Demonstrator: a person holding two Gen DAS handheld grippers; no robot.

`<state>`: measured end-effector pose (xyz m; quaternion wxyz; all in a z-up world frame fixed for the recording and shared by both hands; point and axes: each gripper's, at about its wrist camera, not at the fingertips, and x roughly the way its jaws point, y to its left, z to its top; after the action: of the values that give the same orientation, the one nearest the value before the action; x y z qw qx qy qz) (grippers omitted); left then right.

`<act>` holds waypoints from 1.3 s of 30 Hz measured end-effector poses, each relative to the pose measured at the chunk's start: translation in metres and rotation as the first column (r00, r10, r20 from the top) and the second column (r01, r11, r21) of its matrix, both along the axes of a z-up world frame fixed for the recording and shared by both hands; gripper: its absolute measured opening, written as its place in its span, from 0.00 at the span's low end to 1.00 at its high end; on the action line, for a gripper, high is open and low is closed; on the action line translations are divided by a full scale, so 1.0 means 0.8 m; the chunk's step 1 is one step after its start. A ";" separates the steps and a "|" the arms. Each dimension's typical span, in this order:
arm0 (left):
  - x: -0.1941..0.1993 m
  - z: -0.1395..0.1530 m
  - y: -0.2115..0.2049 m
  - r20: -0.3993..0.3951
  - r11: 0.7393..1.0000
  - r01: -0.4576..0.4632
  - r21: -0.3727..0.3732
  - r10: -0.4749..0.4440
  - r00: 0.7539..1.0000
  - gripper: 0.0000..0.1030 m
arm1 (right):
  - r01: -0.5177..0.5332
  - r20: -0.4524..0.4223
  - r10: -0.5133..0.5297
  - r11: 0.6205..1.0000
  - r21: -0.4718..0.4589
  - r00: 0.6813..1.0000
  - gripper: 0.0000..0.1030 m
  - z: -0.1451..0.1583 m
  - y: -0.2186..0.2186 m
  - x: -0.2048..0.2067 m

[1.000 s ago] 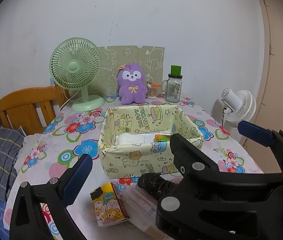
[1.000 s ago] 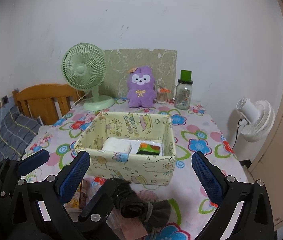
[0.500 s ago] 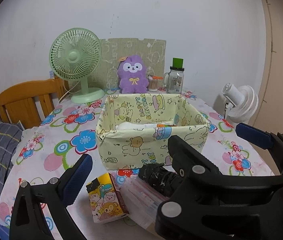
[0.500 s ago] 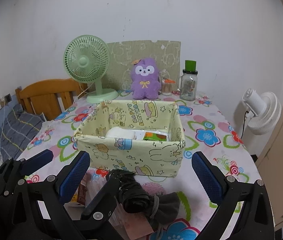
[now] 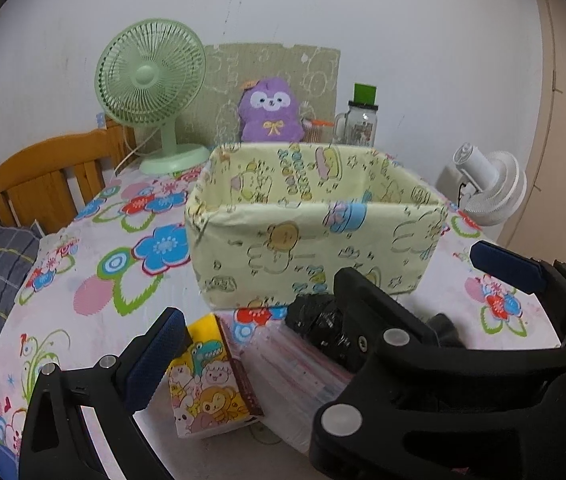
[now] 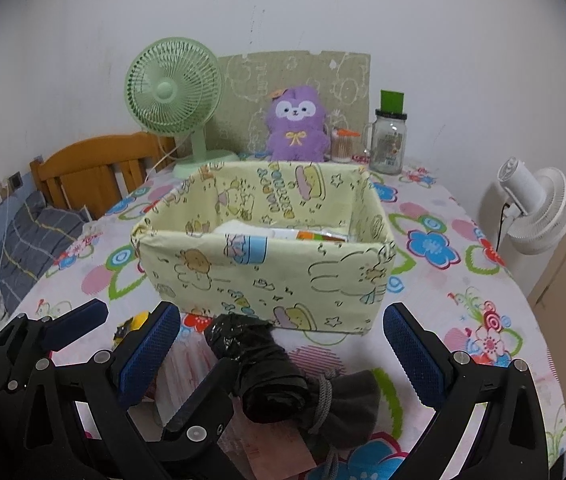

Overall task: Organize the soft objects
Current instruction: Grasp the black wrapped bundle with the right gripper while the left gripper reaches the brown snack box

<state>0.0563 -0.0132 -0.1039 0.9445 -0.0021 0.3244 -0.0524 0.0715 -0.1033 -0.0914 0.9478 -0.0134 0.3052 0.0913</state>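
Both grippers, left (image 5: 315,332) and right (image 6: 279,344), stand apart, empty. Black roll (image 6: 261,368) between right jaws: soft, light, likely slippery; grip mid-body.

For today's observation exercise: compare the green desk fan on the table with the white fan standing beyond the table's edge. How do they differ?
The green desk fan stands on the floral tablecloth; the white fan stands off the table, lower, at its right. The green fan's round grille faces the camera; the white fan shows its motor housing, head turned away. The green fan has an open wire cage on a slim stem, the white a chunkier body. Both are small electric fans.
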 end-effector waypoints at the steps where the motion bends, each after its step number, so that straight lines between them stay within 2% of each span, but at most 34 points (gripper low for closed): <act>1: 0.002 -0.004 0.002 -0.021 1.000 -0.016 0.010 0.016 1.000 0.99 | -0.004 -0.006 0.004 1.000 -0.004 1.000 1.00 -0.004 0.002 0.001; 7: 0.002 -0.011 0.007 -0.041 0.999 -0.037 0.024 0.038 0.998 0.96 | -0.027 -0.061 0.029 0.999 0.033 0.998 0.99 -0.017 0.001 0.010; 12: 0.002 -0.019 0.010 -0.055 1.000 -0.021 0.005 0.021 0.998 0.94 | -0.014 -0.093 0.014 1.000 0.003 0.996 0.99 -0.028 0.005 0.017; 17: 0.007 -0.027 0.020 -0.083 0.999 -0.048 0.006 0.048 0.995 0.89 | -0.013 -0.135 0.015 1.000 0.012 0.991 0.93 -0.040 0.005 0.026; 29: 0.019 -0.040 0.029 -0.140 0.997 -0.077 0.018 0.079 0.987 0.87 | -0.053 -0.207 0.055 0.998 0.016 0.977 0.82 -0.056 0.023 0.043; 39: 0.027 -0.045 0.039 -0.156 0.995 -0.101 0.025 0.104 0.982 0.85 | -0.032 -0.201 0.035 0.999 0.022 0.979 0.80 -0.054 0.020 0.048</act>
<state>0.0780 0.0183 -0.1395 0.9173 -0.0147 0.3979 -0.0007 0.1096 -0.0870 -0.1343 0.9105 -0.0005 0.3984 0.1109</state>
